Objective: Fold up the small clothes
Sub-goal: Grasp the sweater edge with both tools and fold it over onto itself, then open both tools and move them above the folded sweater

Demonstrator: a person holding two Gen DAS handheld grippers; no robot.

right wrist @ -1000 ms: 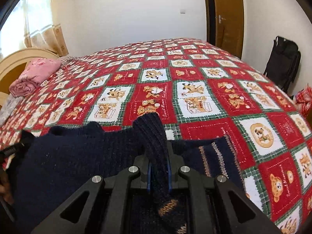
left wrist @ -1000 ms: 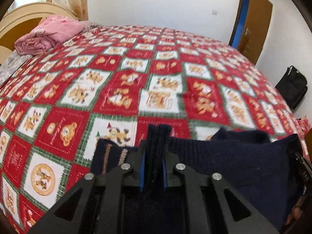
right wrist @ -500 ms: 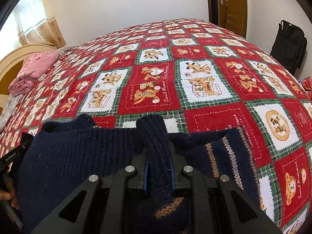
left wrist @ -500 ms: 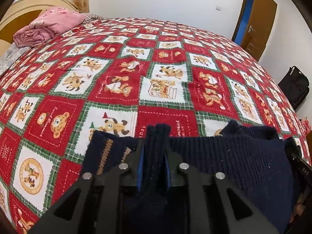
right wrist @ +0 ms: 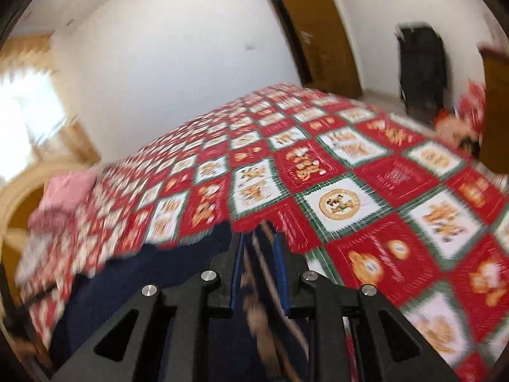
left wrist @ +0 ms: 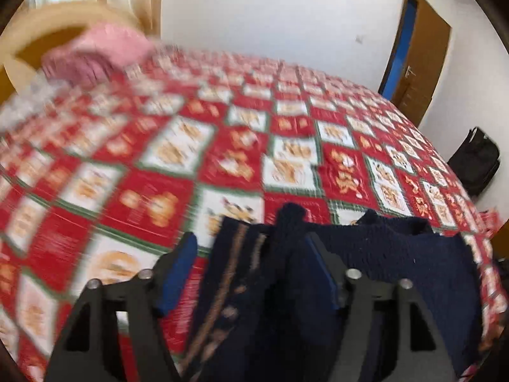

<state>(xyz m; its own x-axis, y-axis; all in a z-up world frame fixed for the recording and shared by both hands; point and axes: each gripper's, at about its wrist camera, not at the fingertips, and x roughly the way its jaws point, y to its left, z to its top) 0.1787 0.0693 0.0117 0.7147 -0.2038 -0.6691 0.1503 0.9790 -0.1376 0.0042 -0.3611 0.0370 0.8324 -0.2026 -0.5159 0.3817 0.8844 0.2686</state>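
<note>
On my left gripper [left wrist: 251, 254] the fingers stand spread wide apart, and the navy sweater [left wrist: 397, 261] lies between them — its ribbed edge stands up in the gap, closer to the right-hand pad [left wrist: 321, 273] than to the left-hand one, which sits out over the bedspread [left wrist: 152, 165]. The sweater's patterned band, with tan stripes, runs down just inside the left-hand pad. The bulk of the knit spreads out to the right of this gripper, lying on the bed. Far ahead and to the left, blurred, a pink bundle [left wrist: 101, 54] rests by the headboard [left wrist: 35, 28]; far ahead to the right is a brown door [left wrist: 423, 67], and a black bag [left wrist: 477, 162] sits well off to the right.

On my right gripper [right wrist: 259, 254] the fingers are parted by a narrower gap, with a fold of the sweater [right wrist: 133, 280] and its tan-striped band lying between the blue pads — I cannot tell whether the pads touch it, as the view is smeared. The dark knit spreads to the left of this gripper; checked bedspread lies ahead and to the right.
</note>
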